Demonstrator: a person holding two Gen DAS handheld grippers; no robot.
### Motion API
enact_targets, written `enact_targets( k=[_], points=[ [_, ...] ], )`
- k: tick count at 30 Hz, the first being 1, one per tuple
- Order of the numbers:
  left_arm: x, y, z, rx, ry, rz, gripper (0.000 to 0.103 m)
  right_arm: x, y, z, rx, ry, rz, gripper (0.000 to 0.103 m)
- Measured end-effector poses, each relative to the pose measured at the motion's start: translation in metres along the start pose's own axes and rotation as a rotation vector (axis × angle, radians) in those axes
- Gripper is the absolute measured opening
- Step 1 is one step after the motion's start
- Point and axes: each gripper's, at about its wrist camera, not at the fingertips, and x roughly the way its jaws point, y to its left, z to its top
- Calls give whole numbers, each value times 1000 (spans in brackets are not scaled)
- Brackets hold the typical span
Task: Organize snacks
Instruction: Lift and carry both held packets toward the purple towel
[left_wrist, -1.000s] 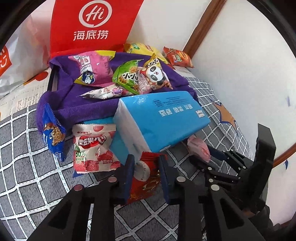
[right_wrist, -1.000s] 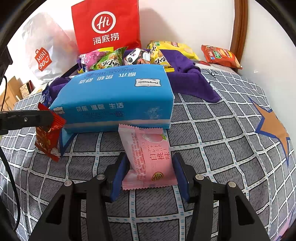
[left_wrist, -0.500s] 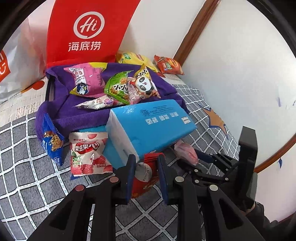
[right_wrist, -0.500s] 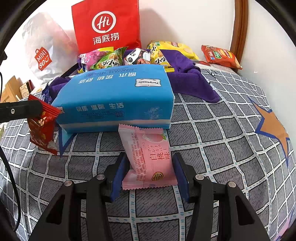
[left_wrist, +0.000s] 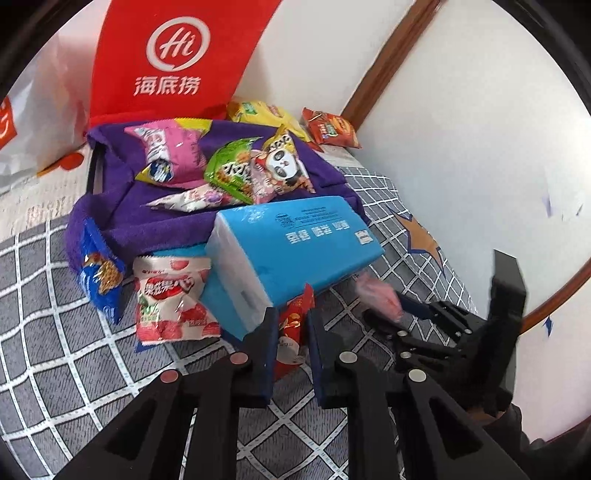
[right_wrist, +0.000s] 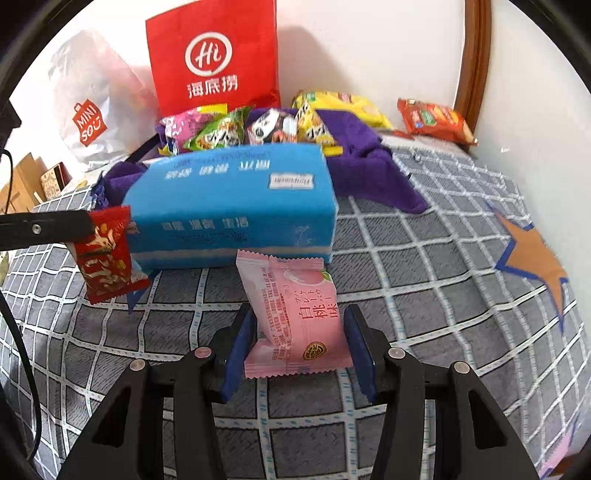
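Now the left tongs (left_wrist: 290, 345) clamp a small red crinkly snack packet (right_wrist: 107, 254) above the grey checked bed (right_wrist: 424, 266). The right tongs (right_wrist: 299, 350) pinch a pink peach snack packet (right_wrist: 295, 317). Either slippery packet could slide out, because only its edges are squeezed.

The tissue pack (right_wrist: 232, 206) lies on the bed (right_wrist: 424, 258), in front of the towel (right_wrist: 365, 173). Snack bags (left_wrist: 229, 170) lie heaped on the towel, with the tall bag (right_wrist: 214, 59) standing behind them against the wall. Right of the towel, by the wall, lies a chip bag (right_wrist: 434, 120). Left of the tissue pack, two packets (left_wrist: 166, 295) lie on the bed.
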Motion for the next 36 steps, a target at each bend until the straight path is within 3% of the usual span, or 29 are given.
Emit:
enact_targets(
  k=[8,12,15,17,21,26,30,36],
  points=[
    [-19,8,-5,-74,-34,-15,9,-18,-17,0,29,-34,14,49],
    [-20,1,-10,-68,-18,31,9,-22,-22,-2,38,-44,25,49],
    [-15,0,-15,-71,3,100,22,-25,-25,-4,40,-50,35,49],
    [-15,2,-17,-79,-2,135,42,-26,-28,-6,45,-55,44,49],
    [-9,9,-17,-106,-5,183,57,-27,-33,-10,60,-53,66,49],
    [12,22,-16,-152,42,291,58,-28,-36,-14,55,-57,73,49],
    [32,30,-18,-188,76,316,59,-30,-40,-15,49,-56,74,49],
    [32,21,-24,-141,51,343,54,-36,-39,-6,24,-77,77,49]
  ],
)
